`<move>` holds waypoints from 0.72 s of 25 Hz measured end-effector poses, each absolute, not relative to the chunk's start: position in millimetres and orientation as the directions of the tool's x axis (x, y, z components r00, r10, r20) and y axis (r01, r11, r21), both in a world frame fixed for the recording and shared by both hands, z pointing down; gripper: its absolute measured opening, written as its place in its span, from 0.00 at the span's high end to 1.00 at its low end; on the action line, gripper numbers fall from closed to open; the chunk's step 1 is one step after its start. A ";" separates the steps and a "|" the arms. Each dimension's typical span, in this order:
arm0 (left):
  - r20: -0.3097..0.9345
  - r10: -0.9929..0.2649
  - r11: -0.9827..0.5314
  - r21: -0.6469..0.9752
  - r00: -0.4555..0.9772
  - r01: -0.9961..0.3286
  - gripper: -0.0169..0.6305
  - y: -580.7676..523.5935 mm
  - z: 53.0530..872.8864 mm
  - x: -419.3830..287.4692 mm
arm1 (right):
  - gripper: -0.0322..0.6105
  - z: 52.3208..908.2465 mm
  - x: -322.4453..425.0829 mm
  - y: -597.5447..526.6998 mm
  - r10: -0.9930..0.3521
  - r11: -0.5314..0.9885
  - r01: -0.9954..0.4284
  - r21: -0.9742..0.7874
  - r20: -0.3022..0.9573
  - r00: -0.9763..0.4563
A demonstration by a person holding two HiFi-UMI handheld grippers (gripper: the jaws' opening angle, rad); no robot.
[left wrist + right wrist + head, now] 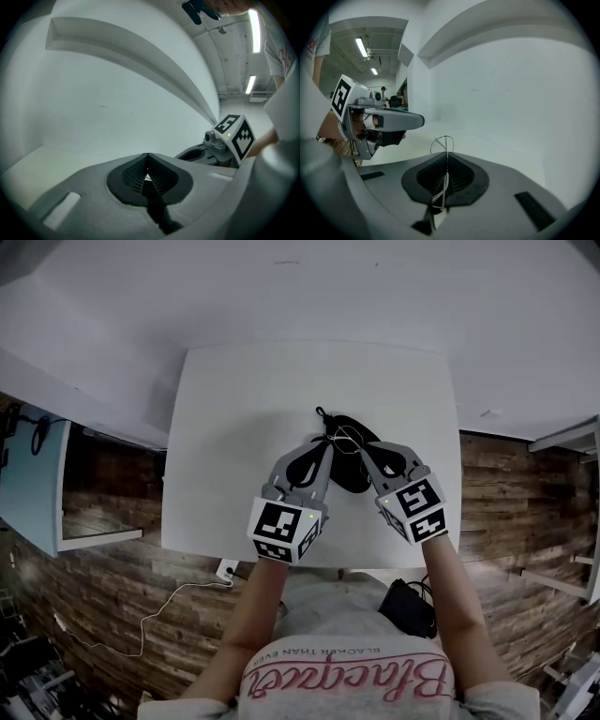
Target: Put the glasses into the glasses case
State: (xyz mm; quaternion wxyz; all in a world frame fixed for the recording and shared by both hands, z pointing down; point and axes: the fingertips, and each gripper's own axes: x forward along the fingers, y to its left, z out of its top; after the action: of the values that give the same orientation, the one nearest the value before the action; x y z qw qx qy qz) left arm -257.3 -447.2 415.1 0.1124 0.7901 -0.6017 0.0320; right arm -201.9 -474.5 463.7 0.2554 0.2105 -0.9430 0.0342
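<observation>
Legible writing: none sure. The shirt (347, 676) carries pink script and a line of small capitals, both upside down in the head view and too soft to read; the marker cubes (284, 529) show only black-and-white squares. White table (234, 409); black glasses case (353, 474) lies about midway between its left and right edges, nearer the near edge than the far one. Right gripper (447, 153) is clamped on the glasses (442, 143), a thin wire frame. The wires run along the seam of the closed jaws, and one rounded wire loop stands out just past the tips, so the frame's long axis follows the jaws and points away from the person. In the head view the glasses (345, 435) sit over the far part of the case, at the right gripper (364, 454) tips. Left gripper (148, 155) has its jaws together, with nothing seen between them in its own view. In the head view the left gripper (325, 448) tip is at the case's left side; contact cannot be judged. Both grippers converge on the case.
</observation>
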 end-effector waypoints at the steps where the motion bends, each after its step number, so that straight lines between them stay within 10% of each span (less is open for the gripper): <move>1: 0.192 -0.941 -0.255 0.144 0.279 -0.956 0.97 -449.7 418.9 -257.8 | 0.93 468.9 -203.5 -478.2 -0.366 0.915 -0.401 0.046 0.511 -0.778; 18: 0.256 -0.918 -0.250 0.215 0.301 -0.944 0.97 -482.0 473.3 -278.1 | 0.93 551.2 -216.8 -522.4 -0.276 0.941 -0.335 0.047 0.678 -0.681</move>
State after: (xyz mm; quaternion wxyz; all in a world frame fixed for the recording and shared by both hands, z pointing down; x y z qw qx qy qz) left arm -278.1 -482.0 473.3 0.1652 0.7896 -0.5897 0.0388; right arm -216.8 -522.4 551.2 0.3630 0.1667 -0.9159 0.0403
